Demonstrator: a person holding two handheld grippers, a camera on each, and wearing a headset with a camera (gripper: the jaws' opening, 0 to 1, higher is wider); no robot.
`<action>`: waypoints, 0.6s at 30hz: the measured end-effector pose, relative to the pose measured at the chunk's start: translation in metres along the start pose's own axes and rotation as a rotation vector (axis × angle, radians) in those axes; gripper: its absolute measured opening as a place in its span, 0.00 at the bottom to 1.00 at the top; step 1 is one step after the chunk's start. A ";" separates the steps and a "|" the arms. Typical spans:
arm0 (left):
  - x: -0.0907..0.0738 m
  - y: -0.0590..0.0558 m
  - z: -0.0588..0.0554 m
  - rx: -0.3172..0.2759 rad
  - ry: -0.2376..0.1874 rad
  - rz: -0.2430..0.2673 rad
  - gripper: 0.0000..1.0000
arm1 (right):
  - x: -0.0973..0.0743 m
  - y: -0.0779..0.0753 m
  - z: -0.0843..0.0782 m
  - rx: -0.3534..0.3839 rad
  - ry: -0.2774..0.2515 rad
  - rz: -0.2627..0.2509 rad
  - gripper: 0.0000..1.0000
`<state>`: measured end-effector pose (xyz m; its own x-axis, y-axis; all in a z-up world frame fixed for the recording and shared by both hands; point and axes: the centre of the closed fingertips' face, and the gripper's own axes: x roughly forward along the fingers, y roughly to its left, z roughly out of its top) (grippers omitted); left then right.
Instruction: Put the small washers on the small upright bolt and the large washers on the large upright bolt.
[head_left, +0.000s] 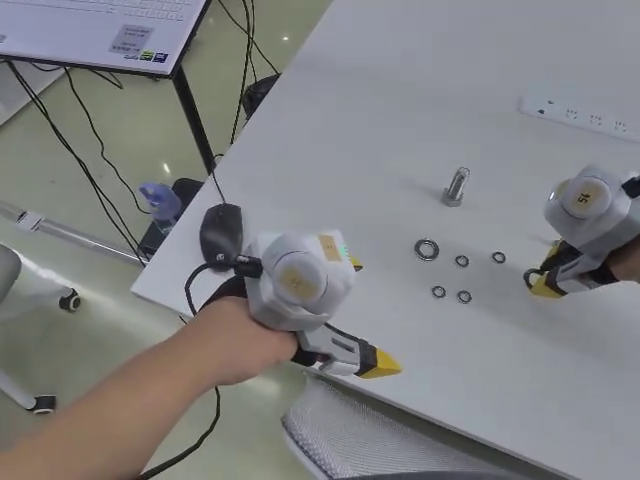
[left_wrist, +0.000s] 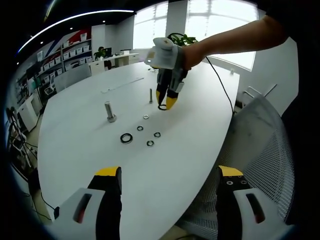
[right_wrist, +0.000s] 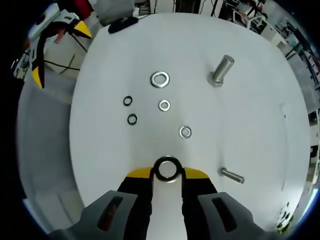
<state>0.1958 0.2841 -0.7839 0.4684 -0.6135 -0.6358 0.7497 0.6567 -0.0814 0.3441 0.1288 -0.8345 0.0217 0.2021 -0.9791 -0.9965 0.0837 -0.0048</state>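
The large upright bolt (head_left: 456, 187) (left_wrist: 109, 111) (right_wrist: 220, 70) stands on the white table (head_left: 400, 100). The thin small bolt (left_wrist: 150, 95) (right_wrist: 231, 175) stands beyond it. A large washer (head_left: 427, 249) (left_wrist: 126, 137) (right_wrist: 160, 79) lies flat with several small washers (head_left: 461, 261) (left_wrist: 149, 143) (right_wrist: 164, 105) beside it. My right gripper (head_left: 545, 286) (left_wrist: 165, 105) (right_wrist: 166, 173) hangs above the table, shut on another large washer (right_wrist: 166, 158). My left gripper (head_left: 370, 315) (left_wrist: 169, 175) is open with nothing between its jaws, hovering at the table's near edge.
A white power strip (head_left: 580, 112) lies at the far right of the table. A black mouse (head_left: 220, 232) sits at the table's left corner. A mesh chair (head_left: 340, 440) stands below the near edge. Cables and a bottle (head_left: 160, 200) are on the floor.
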 end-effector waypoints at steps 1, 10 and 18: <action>0.000 0.001 0.000 0.000 -0.003 0.000 0.77 | -0.003 -0.002 0.002 -0.002 0.004 -0.001 0.21; 0.000 0.008 0.001 -0.003 -0.009 0.007 0.77 | -0.024 -0.018 0.022 -0.025 0.005 -0.014 0.21; 0.003 0.012 0.000 -0.001 -0.007 0.002 0.76 | -0.028 -0.039 0.038 -0.035 0.002 -0.014 0.21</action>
<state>0.2066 0.2903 -0.7865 0.4729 -0.6156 -0.6304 0.7485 0.6581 -0.0812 0.3856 0.1566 -0.7993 0.0355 0.1994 -0.9793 -0.9983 0.0523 -0.0255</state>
